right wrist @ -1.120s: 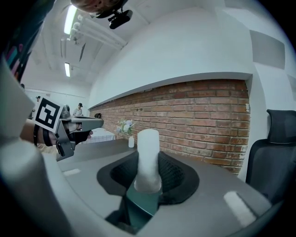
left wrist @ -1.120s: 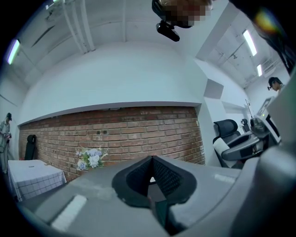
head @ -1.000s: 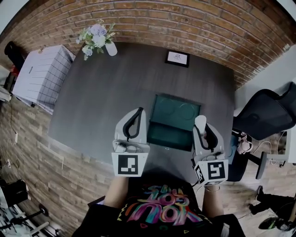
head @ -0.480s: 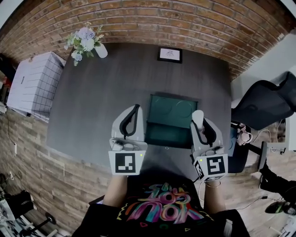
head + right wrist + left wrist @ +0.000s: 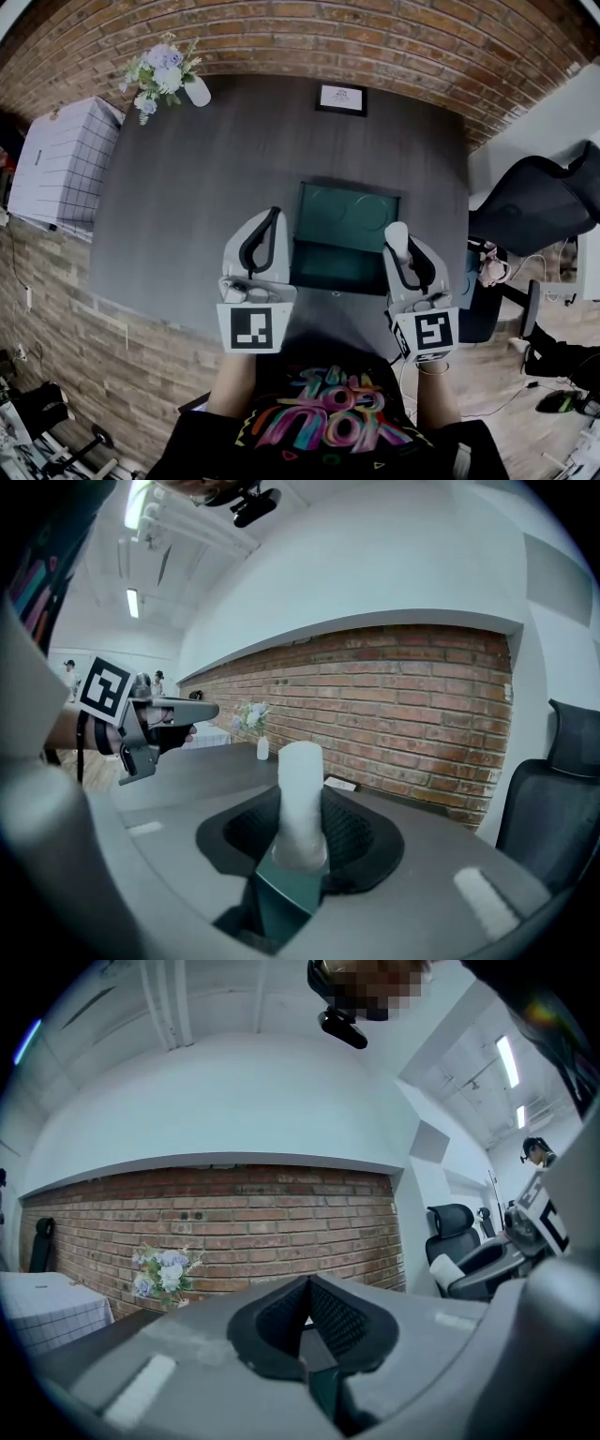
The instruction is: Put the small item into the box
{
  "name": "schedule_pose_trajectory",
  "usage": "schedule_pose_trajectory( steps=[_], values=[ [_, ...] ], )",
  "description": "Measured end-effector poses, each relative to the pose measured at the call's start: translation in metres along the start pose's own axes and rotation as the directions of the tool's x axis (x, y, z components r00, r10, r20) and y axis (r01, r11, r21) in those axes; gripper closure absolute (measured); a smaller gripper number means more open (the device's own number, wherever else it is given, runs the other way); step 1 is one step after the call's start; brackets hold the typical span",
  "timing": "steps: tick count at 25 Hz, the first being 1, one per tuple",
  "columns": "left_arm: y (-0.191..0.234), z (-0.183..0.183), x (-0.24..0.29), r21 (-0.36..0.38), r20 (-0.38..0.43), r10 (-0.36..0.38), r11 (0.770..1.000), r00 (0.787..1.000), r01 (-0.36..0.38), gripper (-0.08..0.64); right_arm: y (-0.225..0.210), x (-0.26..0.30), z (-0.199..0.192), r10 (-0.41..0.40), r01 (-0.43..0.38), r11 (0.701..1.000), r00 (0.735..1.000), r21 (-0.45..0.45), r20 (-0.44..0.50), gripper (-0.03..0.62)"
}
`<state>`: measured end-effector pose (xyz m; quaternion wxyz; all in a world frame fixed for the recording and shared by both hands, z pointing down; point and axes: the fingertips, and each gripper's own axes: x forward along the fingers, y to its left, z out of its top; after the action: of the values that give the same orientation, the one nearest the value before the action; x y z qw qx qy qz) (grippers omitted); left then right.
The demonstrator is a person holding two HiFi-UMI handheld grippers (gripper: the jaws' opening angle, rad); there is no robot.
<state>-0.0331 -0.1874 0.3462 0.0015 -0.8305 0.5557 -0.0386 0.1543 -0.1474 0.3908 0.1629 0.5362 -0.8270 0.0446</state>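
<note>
- We're mid-carry: our right gripper [image 5: 302,844] has its jaws clamped on the white roll [image 5: 301,789], which stands upright at the right edge of the green box [image 5: 339,268], not yet inside.
- Our left gripper [image 5: 306,1314] is closed and empty, at the box's left side.
- Next, we judge: move the roll over the opening, lower it, let go.

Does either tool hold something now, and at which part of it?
The right tool grips a white cylinder by its lower end. The left tool is shut and empty.
</note>
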Motion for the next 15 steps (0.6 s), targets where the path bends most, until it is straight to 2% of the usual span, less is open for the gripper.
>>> schedule_pose_trajectory(
  steps=[9, 15],
  values=[
    [-0.001, -0.008, 0.001, 0.018, -0.002, -0.007, 1.000, 1.000, 0.007, 0.558, 0.018, 0.021, -0.042, 0.057, -0.061, 0.997, 0.994, -0.037, -0.095, 0.457],
    [-0.003, -0.015, 0.003, 0.029, 0.000, -0.022, 0.999, 1.000, 0.022, 0.558, 0.038, 0.033, -0.077, 0.118, -0.133, 0.989, 0.974, -0.069, -0.193, 0.457]
  ],
)
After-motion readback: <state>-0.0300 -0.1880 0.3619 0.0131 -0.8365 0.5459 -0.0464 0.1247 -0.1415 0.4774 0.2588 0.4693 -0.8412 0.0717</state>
